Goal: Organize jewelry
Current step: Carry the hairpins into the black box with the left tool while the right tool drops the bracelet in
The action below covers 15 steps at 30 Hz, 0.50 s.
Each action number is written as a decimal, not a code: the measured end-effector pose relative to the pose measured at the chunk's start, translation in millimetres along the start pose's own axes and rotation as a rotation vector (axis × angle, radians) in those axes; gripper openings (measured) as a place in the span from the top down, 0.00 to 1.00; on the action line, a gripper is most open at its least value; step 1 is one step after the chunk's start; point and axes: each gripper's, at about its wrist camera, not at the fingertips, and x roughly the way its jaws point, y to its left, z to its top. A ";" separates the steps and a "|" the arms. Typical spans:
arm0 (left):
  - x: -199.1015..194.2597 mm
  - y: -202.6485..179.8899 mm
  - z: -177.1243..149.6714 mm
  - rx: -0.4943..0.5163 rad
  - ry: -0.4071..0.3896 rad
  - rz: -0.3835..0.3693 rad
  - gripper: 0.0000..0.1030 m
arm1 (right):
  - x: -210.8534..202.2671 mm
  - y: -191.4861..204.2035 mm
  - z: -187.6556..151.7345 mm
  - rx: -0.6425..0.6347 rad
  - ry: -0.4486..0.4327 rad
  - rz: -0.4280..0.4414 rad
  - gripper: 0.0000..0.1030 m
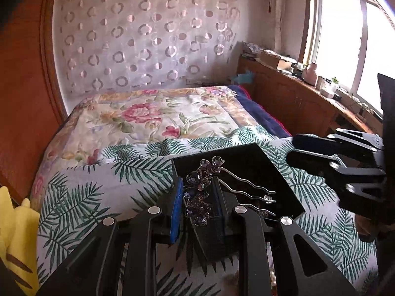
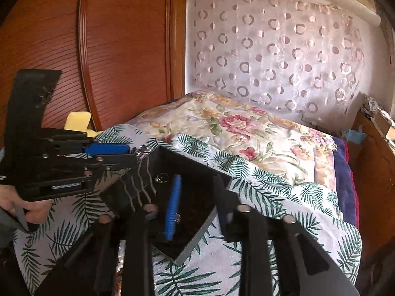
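Note:
A black jewelry tray [image 1: 256, 157] lies on the palm-leaf cloth. My left gripper [image 1: 198, 203] is shut on a purple rhinestone flower hairpin [image 1: 201, 181], whose wavy silver prongs [image 1: 249, 192] reach over the tray. In the right wrist view the left gripper [image 2: 133, 154] holds the hairpin [image 2: 141, 151] at the tray's left corner. My right gripper [image 2: 197, 204] is open above the tray [image 2: 197, 172]. A gold ring [image 2: 161, 178] and a small sparkly piece [image 2: 178, 217] lie in the tray. The right gripper also shows in the left wrist view [image 1: 295, 151].
The leaf-print cloth [image 1: 103, 187] covers the near end of a bed with a floral quilt [image 1: 153, 116]. A yellow plush [image 1: 14, 231] sits at left by a wooden wardrobe [image 2: 111, 49]. A wooden ledge with clutter [image 1: 308, 79] runs under the window. Pearl beads [image 1: 272, 278] lie near the front edge.

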 end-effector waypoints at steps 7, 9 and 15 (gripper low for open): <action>8.5 -1.7 4.4 0.004 0.009 -0.001 0.79 | -20.3 2.8 -15.8 0.014 0.002 -0.013 0.68; 11.8 -2.6 5.6 0.008 0.011 0.004 0.79 | -23.5 6.6 -21.1 0.010 0.009 -0.021 0.68; 9.6 -1.5 6.3 -0.008 -0.005 -0.001 0.66 | -29.2 13.9 -39.4 0.024 0.038 -0.032 0.68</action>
